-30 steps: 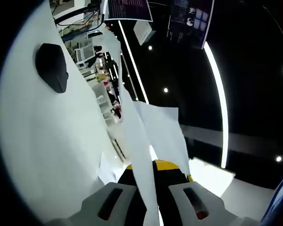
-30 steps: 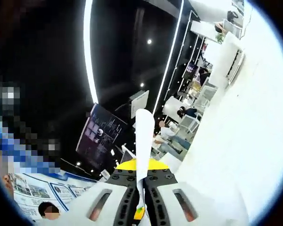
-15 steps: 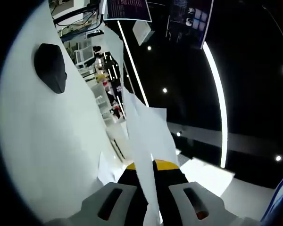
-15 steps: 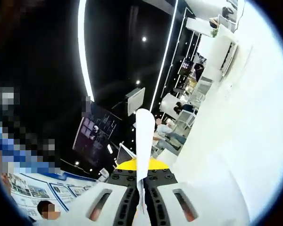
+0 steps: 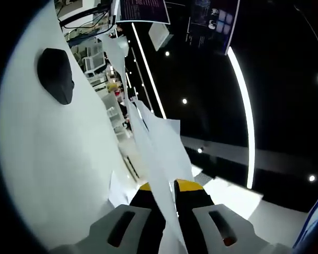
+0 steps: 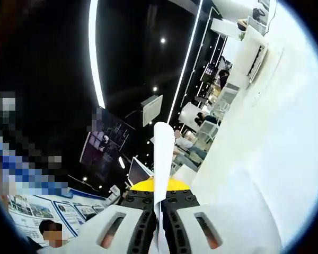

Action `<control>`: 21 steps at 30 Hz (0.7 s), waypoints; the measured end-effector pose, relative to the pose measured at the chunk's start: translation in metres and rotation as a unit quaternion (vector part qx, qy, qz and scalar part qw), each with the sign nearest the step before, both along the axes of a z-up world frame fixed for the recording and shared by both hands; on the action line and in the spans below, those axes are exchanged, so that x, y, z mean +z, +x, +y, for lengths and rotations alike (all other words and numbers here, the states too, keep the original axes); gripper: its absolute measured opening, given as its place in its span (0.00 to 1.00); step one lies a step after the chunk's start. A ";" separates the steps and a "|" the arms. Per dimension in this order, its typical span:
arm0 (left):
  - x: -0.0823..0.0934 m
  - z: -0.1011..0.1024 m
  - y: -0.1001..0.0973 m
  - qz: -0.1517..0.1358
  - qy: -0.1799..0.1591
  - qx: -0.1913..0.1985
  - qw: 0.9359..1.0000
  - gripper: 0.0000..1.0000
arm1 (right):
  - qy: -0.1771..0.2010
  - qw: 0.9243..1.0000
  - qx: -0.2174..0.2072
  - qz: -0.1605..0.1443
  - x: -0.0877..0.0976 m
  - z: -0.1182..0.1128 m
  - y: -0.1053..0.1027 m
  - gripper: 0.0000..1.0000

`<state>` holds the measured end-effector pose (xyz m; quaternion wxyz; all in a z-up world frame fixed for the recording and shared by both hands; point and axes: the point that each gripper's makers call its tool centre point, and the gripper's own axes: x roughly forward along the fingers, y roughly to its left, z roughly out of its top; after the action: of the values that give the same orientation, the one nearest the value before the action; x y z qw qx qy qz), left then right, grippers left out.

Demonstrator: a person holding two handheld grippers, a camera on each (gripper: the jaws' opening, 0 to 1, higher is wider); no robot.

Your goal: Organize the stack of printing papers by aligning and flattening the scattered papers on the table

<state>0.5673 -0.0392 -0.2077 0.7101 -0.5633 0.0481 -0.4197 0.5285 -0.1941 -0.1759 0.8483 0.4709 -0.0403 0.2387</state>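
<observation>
Holding printing papers edge-on in both tongs above a smooth white worktop (image 5: 47,159).

Dark hall behind, thin light strips, posters. The papers (image 5: 159,153) are thin white sheets, fanned and slightly curled, long axis running away from the left tongs (image 5: 169,233), which are clamped on them; right tongs (image 6: 158,230) likewise pinch the sheets' edge (image 6: 162,159). A matte black computer mouse (image 5: 55,75) lies on the worktop.

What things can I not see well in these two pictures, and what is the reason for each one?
- Papers, left gripper view: seen edge-on, their alignment is hidden; the lower end is behind the left gripper.
- Paper, right gripper view: edge-on, sheet count unclear.
- Dark object on the table: too blurred to identify.
- Posters: text too small.
</observation>
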 end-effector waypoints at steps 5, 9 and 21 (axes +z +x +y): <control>0.001 -0.001 0.000 -0.002 0.000 0.002 1.000 0.13 | 0.001 1.000 -0.004 0.000 -0.004 0.001 0.000 0.00; 0.001 -0.001 0.000 -0.003 -0.002 0.003 1.000 0.14 | -0.005 1.000 0.002 0.002 -0.007 0.006 0.000 0.00; 0.001 -0.003 0.000 -0.004 0.005 0.003 1.000 0.17 | -0.001 1.000 0.001 0.006 -0.017 0.031 -0.007 0.00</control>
<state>0.5672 -0.0417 -0.2072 0.7146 -0.5581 0.0455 -0.4193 0.5213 -0.1626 -0.1927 0.8487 0.4713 -0.0345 0.2373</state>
